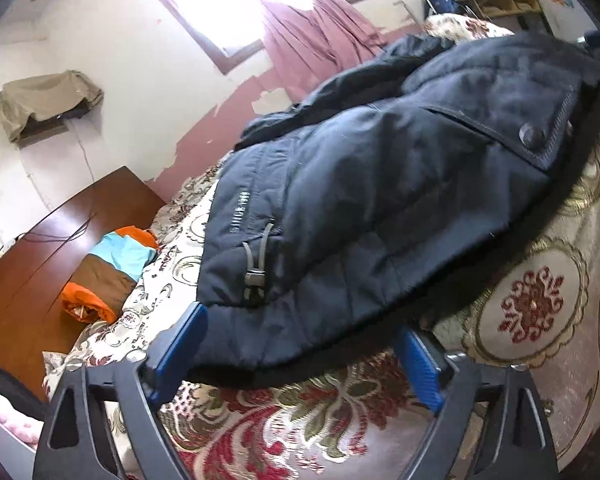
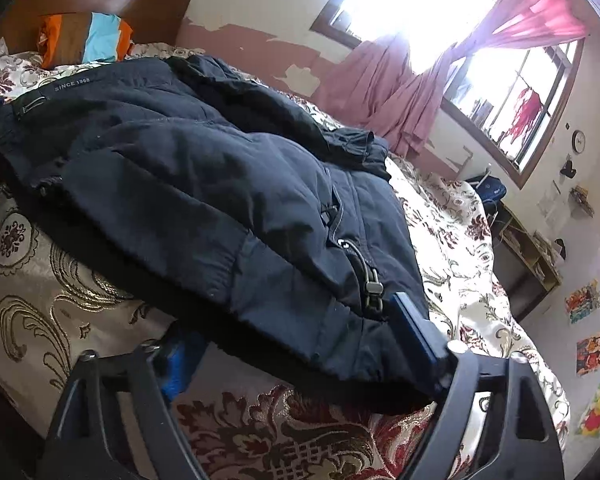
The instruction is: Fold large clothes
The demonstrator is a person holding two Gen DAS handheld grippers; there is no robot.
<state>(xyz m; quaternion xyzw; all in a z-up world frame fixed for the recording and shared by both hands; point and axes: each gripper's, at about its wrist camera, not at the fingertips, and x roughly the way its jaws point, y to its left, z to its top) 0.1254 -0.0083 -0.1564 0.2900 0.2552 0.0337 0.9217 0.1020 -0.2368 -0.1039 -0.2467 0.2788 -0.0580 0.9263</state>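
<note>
My big dark blue puffy jacket (image 1: 380,208) lies partly folded on the flowery bed (image 1: 540,312), its hem between my half-open left gripper (image 1: 300,344) and right gripper (image 2: 296,332), neither squeezing yet.

Daylight pours in through the wood-framed window (image 2: 384,4) far ahead of both tools and burns out to pure white glare, washing the pink curtains (image 2: 384,92) beside it. The dark navy padded jacket (image 1: 380,200) just ahead of the fingers reads underexposed, its folds nearly lost, with a soft shadow under its near hem. Both fisheye views bend the room strongly and fall to black at the corners. The left view is slightly smeared by blur.
</note>
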